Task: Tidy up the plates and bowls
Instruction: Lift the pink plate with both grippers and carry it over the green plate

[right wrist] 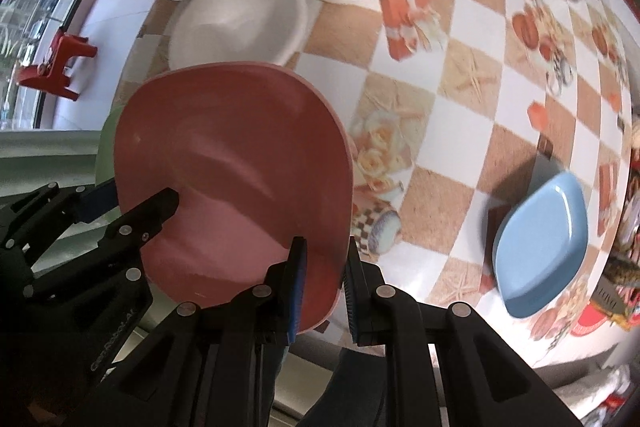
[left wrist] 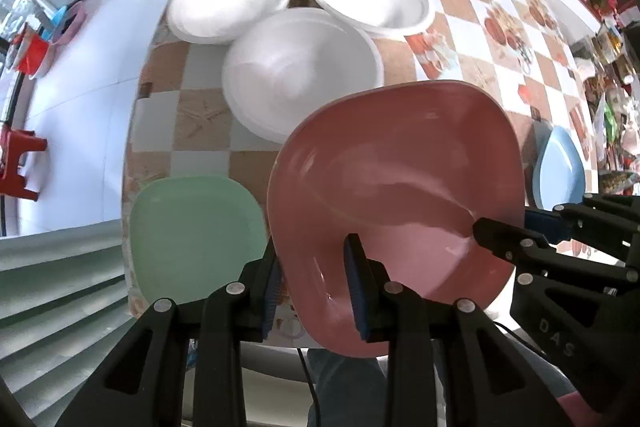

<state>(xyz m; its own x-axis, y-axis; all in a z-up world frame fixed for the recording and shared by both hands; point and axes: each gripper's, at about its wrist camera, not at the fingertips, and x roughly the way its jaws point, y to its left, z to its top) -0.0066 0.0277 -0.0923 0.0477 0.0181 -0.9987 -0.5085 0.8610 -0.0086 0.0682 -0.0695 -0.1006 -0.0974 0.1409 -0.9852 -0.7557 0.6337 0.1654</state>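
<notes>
Left wrist view: the left gripper (left wrist: 314,285) pinches the near rim of the pink plate (left wrist: 396,195), a glossy rounded-square dish held above the table (left wrist: 200,123). The right gripper (left wrist: 498,229) clamps the plate's right rim. Left of the plate, a matte green plate (left wrist: 192,227) lies by the table's curved edge, beyond which is white floor. Three white foam bowls (left wrist: 296,67) cluster ahead, touching or overlapping. A blue plate (left wrist: 560,167) peeks out at right.

Right wrist view: the right gripper (right wrist: 324,285) is closed on the plate's right rim, pads tight. The left gripper (right wrist: 138,205) grips the opposite side. This view shows the wide bare checkered cloth between the pink plate and the blue plate (right wrist: 540,235), which shows whole here.
</notes>
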